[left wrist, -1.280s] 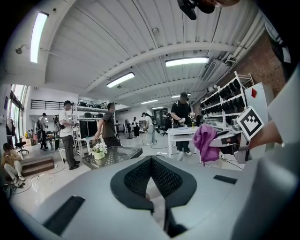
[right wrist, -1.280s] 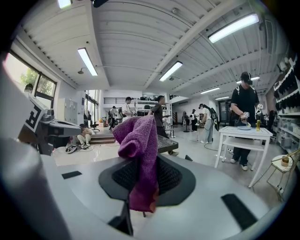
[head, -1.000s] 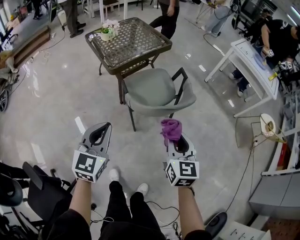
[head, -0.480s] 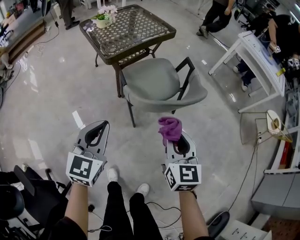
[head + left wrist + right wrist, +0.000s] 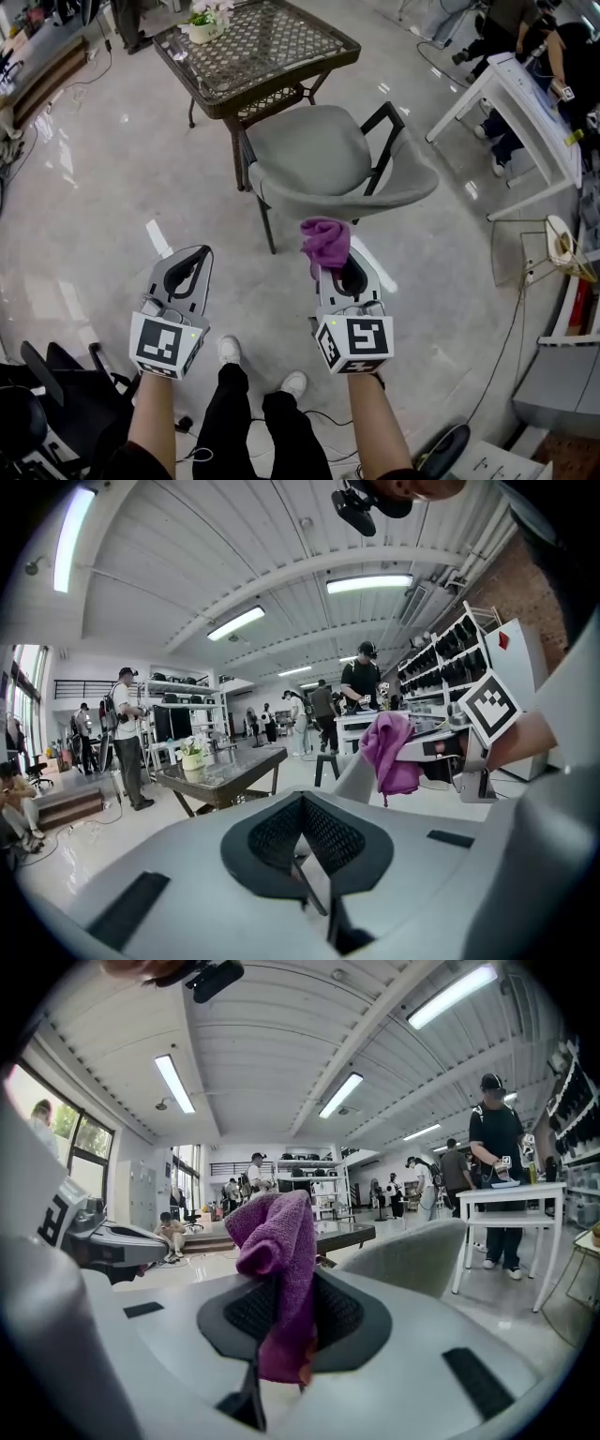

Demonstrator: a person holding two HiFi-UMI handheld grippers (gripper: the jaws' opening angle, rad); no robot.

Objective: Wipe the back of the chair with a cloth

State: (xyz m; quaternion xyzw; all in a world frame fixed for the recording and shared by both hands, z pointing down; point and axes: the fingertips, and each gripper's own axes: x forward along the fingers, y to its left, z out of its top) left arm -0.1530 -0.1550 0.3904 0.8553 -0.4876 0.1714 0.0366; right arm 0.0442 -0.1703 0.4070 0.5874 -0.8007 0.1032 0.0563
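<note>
A grey chair with black metal arms stands ahead of me, tucked against a lattice-top table. Its curved back faces me. My right gripper is shut on a purple cloth, which bunches above the jaws just short of the chair back. The cloth hangs between the shut jaws in the right gripper view, with the chair back behind it. My left gripper is shut and holds nothing, to the left of the chair. The cloth also shows in the left gripper view.
A flower pot sits on the table's far corner. A white desk with people at it stands at the right. A black wheeled chair is at my lower left. Cables trail on the floor by my feet.
The chair has come nearer in the head view. My right gripper with the cloth now sits just below the chair back. The left gripper keeps its place beside it.
</note>
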